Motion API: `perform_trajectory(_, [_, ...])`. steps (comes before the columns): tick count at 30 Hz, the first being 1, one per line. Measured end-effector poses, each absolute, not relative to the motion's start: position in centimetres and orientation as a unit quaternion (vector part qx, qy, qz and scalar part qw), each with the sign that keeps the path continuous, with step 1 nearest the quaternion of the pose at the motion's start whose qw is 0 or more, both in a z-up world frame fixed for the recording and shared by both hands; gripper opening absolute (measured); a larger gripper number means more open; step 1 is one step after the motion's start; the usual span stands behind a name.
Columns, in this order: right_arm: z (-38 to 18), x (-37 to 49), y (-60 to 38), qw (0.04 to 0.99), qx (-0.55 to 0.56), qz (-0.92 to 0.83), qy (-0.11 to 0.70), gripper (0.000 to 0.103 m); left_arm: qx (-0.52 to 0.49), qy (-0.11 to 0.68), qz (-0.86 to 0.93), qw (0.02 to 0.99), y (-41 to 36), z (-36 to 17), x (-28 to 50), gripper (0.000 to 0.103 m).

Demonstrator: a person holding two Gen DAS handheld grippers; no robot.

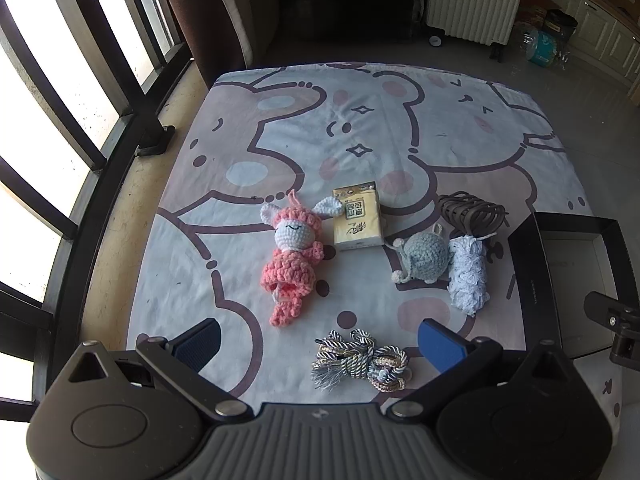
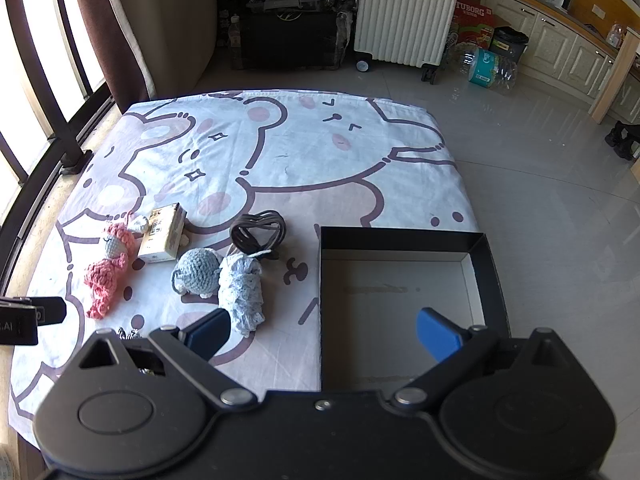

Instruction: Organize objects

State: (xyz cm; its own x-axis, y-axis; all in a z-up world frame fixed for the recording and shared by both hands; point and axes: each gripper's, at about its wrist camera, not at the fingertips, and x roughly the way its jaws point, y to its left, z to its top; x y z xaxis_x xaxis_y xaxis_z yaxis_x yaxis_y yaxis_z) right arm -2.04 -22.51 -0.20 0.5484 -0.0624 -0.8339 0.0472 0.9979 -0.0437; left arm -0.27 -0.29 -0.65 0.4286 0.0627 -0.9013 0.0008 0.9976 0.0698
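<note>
- While both grippers are held tilted down over a table covered by a cartoon-printed cloth, nothing is gripped by either.
- The left gripper is seen with its flat blue pads spread wide; a knotted bundle of twisted, glossy cord lies on the cloth below the gap between them, untouched.
- The right gripper is likewise spread wide, its left pad over the cloth and its right pad over the inside of a shallow rectangular box with black walls and a pale, bare floor, set at the near right of the table.
- A pink crocheted doll with a white face and long ears is laid flat left of centre, its yarn chunky and ribbed.
- Just right of the doll's head, a yellow rectangular tissue pack in smooth printed wrap is placed.
- Further right, a round grey-blue crocheted toy is found touching a fluffy, pale blue skein of yarn.
- Just beyond these two, a dark brown claw-shaped hair clip with curved teeth is set.
- All six loose items are found on the cloth, outside the box.
- A white ribbed suitcase is seen standing on the tiled floor far behind the table.
</note>
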Motion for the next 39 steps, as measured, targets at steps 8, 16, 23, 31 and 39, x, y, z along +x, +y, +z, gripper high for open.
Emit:
perform_trajectory(8, [-0.21, -2.02, -22.43, 0.880, -0.008, -0.032, 0.474, 0.101, 0.030, 0.534, 0.018, 0.845, -0.26, -0.63, -0.25, 0.103])
perform_trajectory(16, [-0.22, -2.01, -22.46, 0.879, -0.008, -0.031, 0.475, 0.100, 0.028, 0.535, 0.018, 0.844, -0.07, -0.75, -0.32, 0.103])
perform_trajectory(23, [-0.18, -1.97, -22.48, 0.879, -0.008, -0.031, 0.475, 0.101, 0.028, 0.535, 0.018, 0.844, -0.02, -0.77, -0.33, 0.103])
perform_trajectory(31, [-0.18, -1.96, -22.48, 0.879, -0.008, -0.031, 0.475, 0.101, 0.028, 0.535, 0.018, 0.844, -0.02, -0.74, -0.30, 0.103])
perform_trajectory(39, [-0.19, -1.96, -22.52, 0.879, -0.008, -0.031, 0.475, 0.101, 0.028, 0.535, 0.017, 0.844, -0.01, -0.74, -0.29, 0.103])
